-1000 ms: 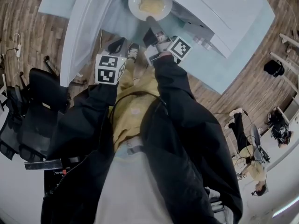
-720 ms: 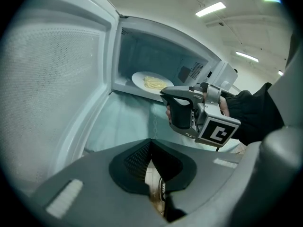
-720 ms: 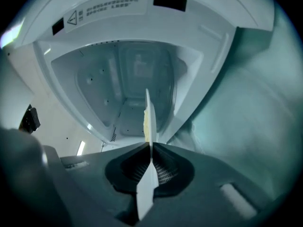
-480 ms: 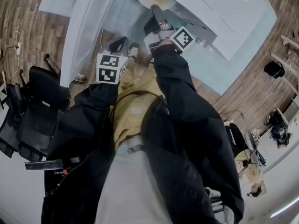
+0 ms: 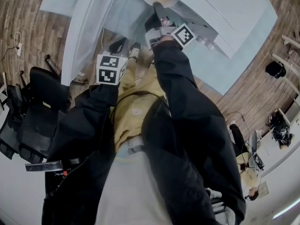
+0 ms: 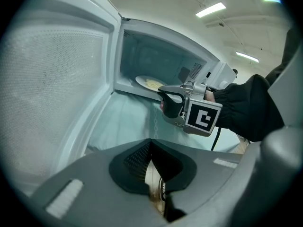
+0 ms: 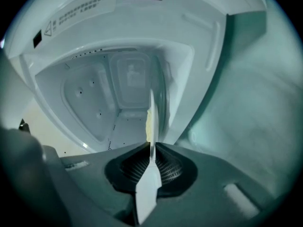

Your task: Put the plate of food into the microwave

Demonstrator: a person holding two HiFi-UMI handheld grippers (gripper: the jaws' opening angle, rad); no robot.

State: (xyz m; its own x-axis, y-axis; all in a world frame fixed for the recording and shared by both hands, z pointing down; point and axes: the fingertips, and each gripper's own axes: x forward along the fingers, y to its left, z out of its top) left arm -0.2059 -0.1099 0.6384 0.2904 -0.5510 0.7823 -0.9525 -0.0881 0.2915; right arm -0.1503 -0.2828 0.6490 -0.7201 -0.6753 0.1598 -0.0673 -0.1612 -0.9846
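Left grey gripper [image 6: 152,144] at lower centre, jaws met on nothing, right grey gripper [image 7: 151,150] pinched the rim of a round white plate of yellow food [image 7: 151,119], jaws just easing apart, plate seen edge-on, reached into the white microwave [image 7: 118,79] at upper centre, its far part hard to make out.

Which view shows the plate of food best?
Left gripper view: most of the plate, food on top, inside the microwave. Head view catches only a sliver; right gripper view sees it edge-on.

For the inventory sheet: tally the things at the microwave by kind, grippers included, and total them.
microwave: 1
plate of food: 1
grippers: 2 (left gripper, right gripper)
Total: 4
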